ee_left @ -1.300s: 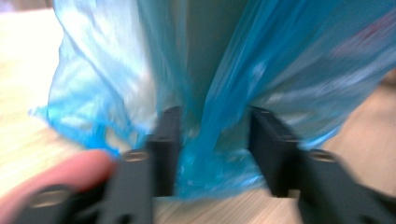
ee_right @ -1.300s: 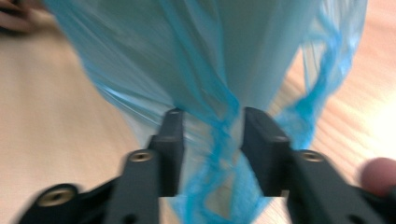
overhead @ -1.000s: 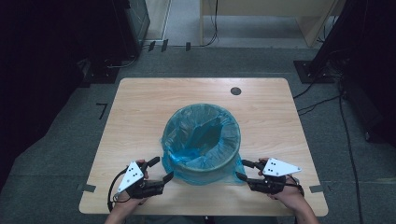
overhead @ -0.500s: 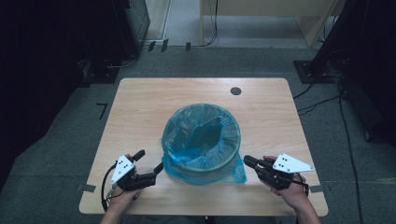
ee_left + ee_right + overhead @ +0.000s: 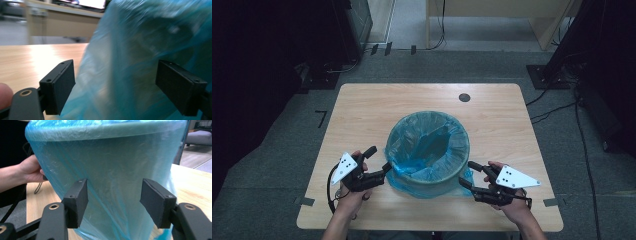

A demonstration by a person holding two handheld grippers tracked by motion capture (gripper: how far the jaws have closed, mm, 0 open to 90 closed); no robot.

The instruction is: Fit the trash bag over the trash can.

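I am holding my left hand-held gripper and right hand-held gripper with jaws apart against the blue bin liner draped over the bin mid-desk, aiming to pinch only loose film.

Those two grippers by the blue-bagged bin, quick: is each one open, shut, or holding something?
Left gripper: open, jaws spread on either side of the blue bag, gripping nothing.
Right gripper: open, jaws apart in front of the bag, holding nothing.

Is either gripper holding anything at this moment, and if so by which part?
Nothing is held. Both the left gripper and the right gripper have open jaws, with the blue bag hanging down the bin's side just ahead of them.
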